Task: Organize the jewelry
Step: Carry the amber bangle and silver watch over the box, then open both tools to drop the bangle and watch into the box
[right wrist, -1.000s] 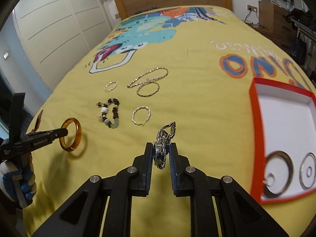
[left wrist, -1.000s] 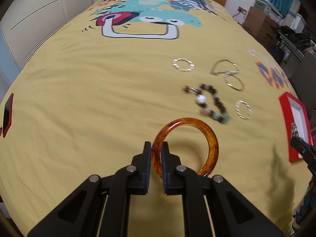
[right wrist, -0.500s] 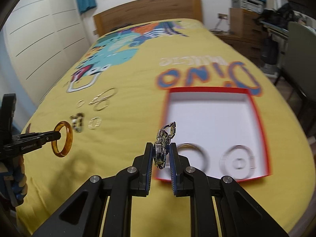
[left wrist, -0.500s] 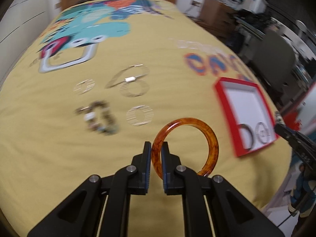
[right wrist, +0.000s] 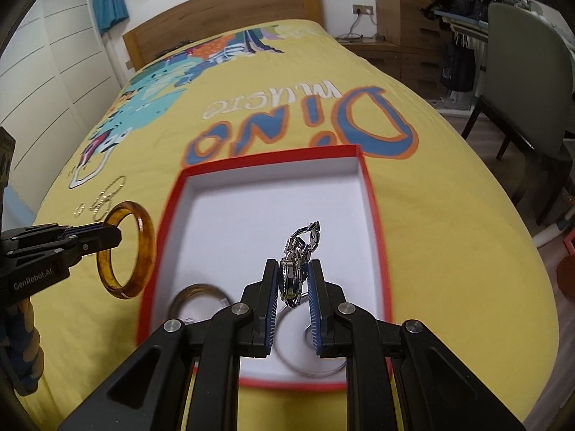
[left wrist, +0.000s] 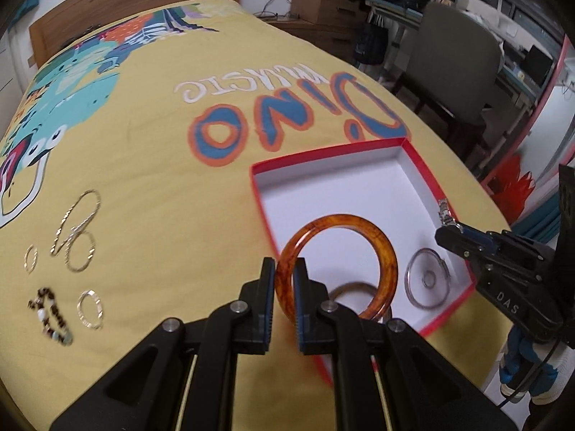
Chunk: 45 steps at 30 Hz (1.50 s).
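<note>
My left gripper (left wrist: 284, 280) is shut on an amber bangle (left wrist: 381, 248) and holds it over the near left edge of a red box with a white inside (left wrist: 359, 186). My right gripper (right wrist: 294, 280) is shut on a silver link watch (right wrist: 300, 248), held above the same box (right wrist: 266, 208). It also shows in the left wrist view (left wrist: 451, 231), over the box's right rim. In the box lie a thin brown bangle (right wrist: 196, 296), a silver hoop (left wrist: 427, 280) and a small ring (left wrist: 428, 280). The left gripper with the bangle (right wrist: 129, 248) shows left of the box.
Loose jewelry lies on the yellow bedspread at the left: a beaded bracelet (left wrist: 50, 312), a silver bangle (left wrist: 90, 309), a twisted chain with a hoop (left wrist: 77, 233) and a small ring (left wrist: 30, 258). A grey chair (left wrist: 452, 61) and desk stand beyond the bed's right side.
Both grippers have swung right, from over the loose jewelry to the red box. The left still holds the amber bangle, the right still holds the watch, now above the box's inside.
</note>
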Tool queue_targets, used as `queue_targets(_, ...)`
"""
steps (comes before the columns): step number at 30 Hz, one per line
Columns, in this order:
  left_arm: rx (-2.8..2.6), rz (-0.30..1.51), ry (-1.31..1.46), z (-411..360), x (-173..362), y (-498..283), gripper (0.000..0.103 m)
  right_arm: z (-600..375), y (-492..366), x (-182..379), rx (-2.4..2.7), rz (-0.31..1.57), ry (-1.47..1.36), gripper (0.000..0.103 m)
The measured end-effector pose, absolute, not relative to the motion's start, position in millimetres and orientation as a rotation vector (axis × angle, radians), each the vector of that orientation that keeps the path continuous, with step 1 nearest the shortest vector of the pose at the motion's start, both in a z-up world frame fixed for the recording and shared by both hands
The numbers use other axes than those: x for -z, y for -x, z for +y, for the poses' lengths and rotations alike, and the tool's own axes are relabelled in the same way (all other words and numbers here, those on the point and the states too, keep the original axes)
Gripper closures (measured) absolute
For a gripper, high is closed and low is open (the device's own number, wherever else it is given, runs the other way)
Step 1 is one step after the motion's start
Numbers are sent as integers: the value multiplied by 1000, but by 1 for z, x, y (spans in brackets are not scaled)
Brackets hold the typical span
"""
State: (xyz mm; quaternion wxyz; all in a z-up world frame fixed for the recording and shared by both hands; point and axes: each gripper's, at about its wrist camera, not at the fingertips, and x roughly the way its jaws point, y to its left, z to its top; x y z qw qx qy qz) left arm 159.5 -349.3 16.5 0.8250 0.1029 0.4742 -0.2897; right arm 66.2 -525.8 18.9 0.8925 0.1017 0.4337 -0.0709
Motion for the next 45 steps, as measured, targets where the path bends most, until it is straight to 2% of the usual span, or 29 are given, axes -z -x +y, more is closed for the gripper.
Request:
queue_targets(15,614,1040,-320,-397,29,-176,94,-547,-90,23,152,964,-194,87)
queue_targets(26,578,1058,-363,-406,39,-182,92,-537,-92,26,179,985,-107,87)
queue_targets(33,610,1090,-270,-397,33,-185,91,-538,-87,22,192,989,-120,81)
queue_targets(38,638,1068,-230,-386,18,-171,79,-541,-78,11,202,968,-143,78)
queue_targets(45,620,1028,-158,-343,-13,-144,78,-530,-56,-21,208,918,-158,76)
